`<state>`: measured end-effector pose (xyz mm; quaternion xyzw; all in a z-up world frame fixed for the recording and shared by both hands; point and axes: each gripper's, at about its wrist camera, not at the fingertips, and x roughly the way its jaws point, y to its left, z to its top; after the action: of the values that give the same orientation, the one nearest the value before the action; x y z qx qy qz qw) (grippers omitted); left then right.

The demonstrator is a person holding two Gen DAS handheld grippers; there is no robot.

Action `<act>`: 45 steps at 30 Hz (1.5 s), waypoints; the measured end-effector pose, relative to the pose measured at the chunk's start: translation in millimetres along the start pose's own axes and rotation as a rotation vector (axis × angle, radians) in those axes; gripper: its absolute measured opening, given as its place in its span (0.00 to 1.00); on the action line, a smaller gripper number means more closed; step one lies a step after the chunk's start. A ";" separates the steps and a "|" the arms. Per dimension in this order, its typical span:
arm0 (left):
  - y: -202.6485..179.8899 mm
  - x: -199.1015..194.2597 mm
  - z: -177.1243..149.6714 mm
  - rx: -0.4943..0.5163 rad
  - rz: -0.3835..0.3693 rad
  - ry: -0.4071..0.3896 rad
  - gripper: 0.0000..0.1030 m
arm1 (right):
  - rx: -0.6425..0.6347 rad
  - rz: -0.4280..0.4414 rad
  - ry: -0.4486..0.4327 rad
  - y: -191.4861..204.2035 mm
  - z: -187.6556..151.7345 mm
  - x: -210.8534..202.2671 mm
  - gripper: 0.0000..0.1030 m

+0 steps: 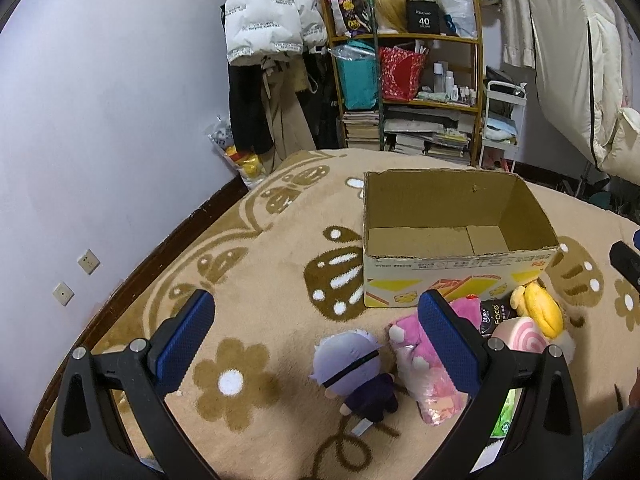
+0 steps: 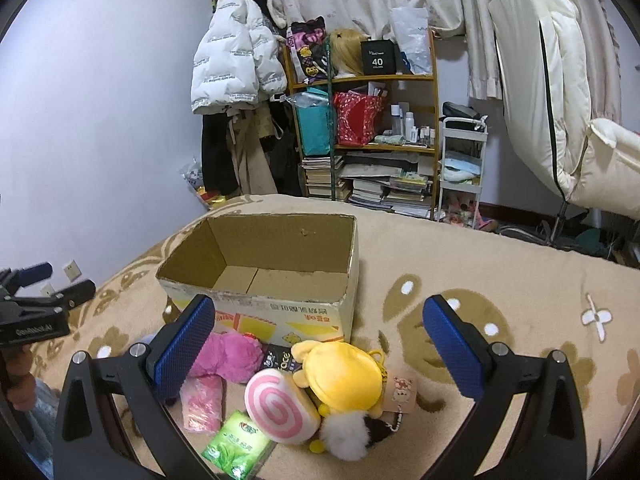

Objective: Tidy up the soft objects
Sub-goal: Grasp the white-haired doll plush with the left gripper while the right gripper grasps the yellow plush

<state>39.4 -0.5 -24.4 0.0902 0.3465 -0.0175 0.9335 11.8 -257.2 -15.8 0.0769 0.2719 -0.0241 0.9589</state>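
An open, empty cardboard box (image 1: 460,272) (image 2: 280,308) stands on the beige rug. In front of it lies a heap of soft toys: a lavender-haired doll in dark clothes (image 1: 352,372), a pink plush (image 1: 420,364) (image 2: 228,354), a pink swirl-roll cushion (image 1: 520,338) (image 2: 280,404), a yellow plush (image 1: 540,308) (image 2: 344,376), and a green tissue pack (image 2: 236,446). My left gripper (image 1: 320,344) is open above the doll and pink plush. My right gripper (image 2: 320,344) is open above the yellow plush and swirl cushion.
A beige patterned rug (image 1: 260,280) covers the surface. A shelf with books and bags (image 1: 408,80) and hanging coats (image 1: 264,16) stand behind. A white padded chair (image 2: 560,100) is at the right. A dark packet (image 2: 280,360) lies among the toys.
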 end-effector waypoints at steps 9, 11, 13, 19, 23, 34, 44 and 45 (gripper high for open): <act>-1.0 26.9 11.4 -0.045 0.013 0.054 0.98 | 0.049 -0.009 0.075 -10.8 4.3 32.0 1.00; -1.6 35.6 12.2 -0.048 0.011 0.074 0.98 | 0.056 -0.001 0.093 -13.5 3.0 39.8 1.00; -1.8 46.6 10.9 -0.054 0.003 0.105 0.98 | 0.058 0.006 0.111 -15.8 0.8 46.6 1.00; -1.3 73.7 4.2 -0.077 -0.019 0.194 0.98 | 0.069 -0.002 0.181 -21.4 -7.2 70.7 1.00; 2.6 86.1 -0.6 -0.102 -0.013 0.233 0.98 | 0.063 -0.001 0.221 -22.5 -13.5 84.2 1.00; 8.9 121.7 -15.6 -0.139 -0.023 0.359 0.98 | 0.058 -0.002 0.340 -24.9 -34.3 120.1 1.00; 3.9 152.4 -33.0 -0.135 -0.043 0.483 0.98 | 0.077 0.006 0.417 -29.5 -50.7 142.0 1.00; 2.4 155.7 -34.9 -0.130 -0.044 0.496 0.98 | 0.080 0.008 0.426 -30.1 -52.6 144.4 1.00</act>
<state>135.4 12.8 -151.3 0.0240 0.5673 0.0074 0.8232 104.8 -279.1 -139.8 0.1194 0.4670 -0.0143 0.8761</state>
